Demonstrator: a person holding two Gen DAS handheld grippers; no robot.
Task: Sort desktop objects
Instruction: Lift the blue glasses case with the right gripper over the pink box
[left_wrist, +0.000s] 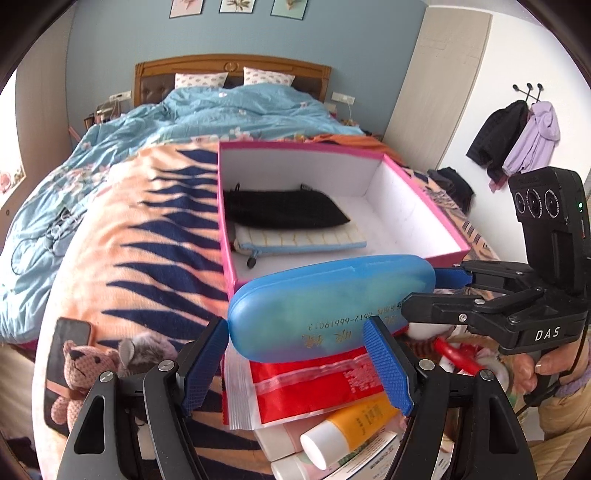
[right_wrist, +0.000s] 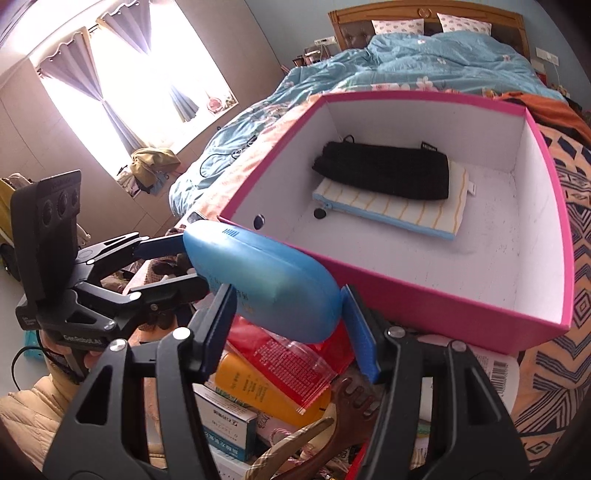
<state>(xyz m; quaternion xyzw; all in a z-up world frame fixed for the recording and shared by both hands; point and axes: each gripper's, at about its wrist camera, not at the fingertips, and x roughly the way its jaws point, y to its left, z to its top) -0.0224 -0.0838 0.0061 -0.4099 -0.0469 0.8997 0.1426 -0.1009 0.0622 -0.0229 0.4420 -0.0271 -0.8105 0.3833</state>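
Note:
A blue glasses case (left_wrist: 328, 306) is held in the air between both grippers, just in front of the pink box (left_wrist: 424, 188). My left gripper (left_wrist: 299, 354) is shut on its left end. My right gripper (right_wrist: 288, 325) is shut on its right end (right_wrist: 269, 280). Each gripper also shows in the other's view, the right one (left_wrist: 439, 291) and the left one (right_wrist: 177, 262). The pink box (right_wrist: 443, 302) holds a black pouch (right_wrist: 384, 170) lying on a striped pencil case (right_wrist: 406, 210). The same pouch (left_wrist: 284, 210) and pencil case (left_wrist: 299, 238) show in the left wrist view.
Below the case lies a pile: a red packet (left_wrist: 314, 384), an orange tube (left_wrist: 351, 424), small boxes (right_wrist: 225, 424), a wooden comb (right_wrist: 347, 410). A teddy bear (left_wrist: 81, 373) and a phone (left_wrist: 70, 332) lie left on the orange blanket (left_wrist: 147, 229). The bed stretches behind.

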